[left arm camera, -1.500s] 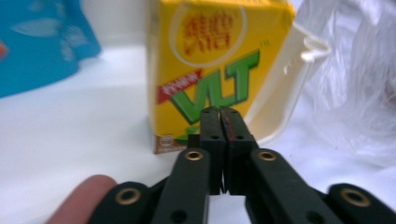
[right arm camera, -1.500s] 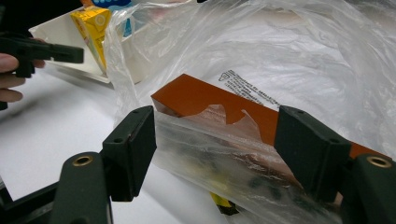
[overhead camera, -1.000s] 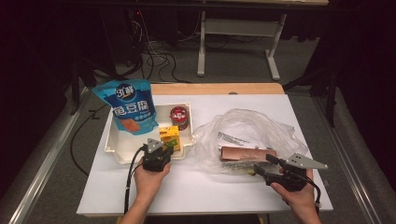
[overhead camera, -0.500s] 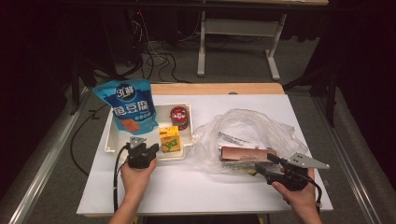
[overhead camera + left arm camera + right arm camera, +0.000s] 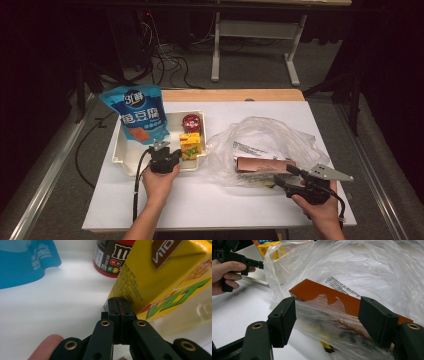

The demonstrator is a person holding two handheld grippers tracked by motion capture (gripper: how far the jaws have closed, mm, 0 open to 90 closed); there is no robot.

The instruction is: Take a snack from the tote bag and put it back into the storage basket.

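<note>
While the left gripper (image 5: 117,301) sits with its jaws pressed together and nothing between them, its tip just beside the lower corner of the yellow cardboard drink carton (image 5: 160,277) in the white plastic tray (image 5: 125,152), the right gripper (image 5: 327,317) holds its jaws apart, straddling the near edge of the clear crinkled plastic bag (image 5: 265,137) with the flat brown-orange box (image 5: 322,293) lying inside it; whether the pads actually press the film cannot be told from the right gripper view. Risks, as judged: closed jaws cannot take the carton, so a forward nudge could tip it against the dark round candy tub with the red rim (image 5: 112,257) or shove it along the tray. If the jaws open this close, one finger may catch the carton's edge instead of clearing it. On the bag side, thin film slips easily (it looks loose and bunched), so the mouth could collapse and block anything being brought over, or the brown-orange box could slide out onto the white table (image 5: 210,205). Writing: the carton reads "VITA" on a brown flap, with large green slanted letters below; the tub shows "m&m's"; the blue stand-up snack pouch (image 5: 136,112) carries white Chinese characters; small black print on the bag is too fine to read.
</note>
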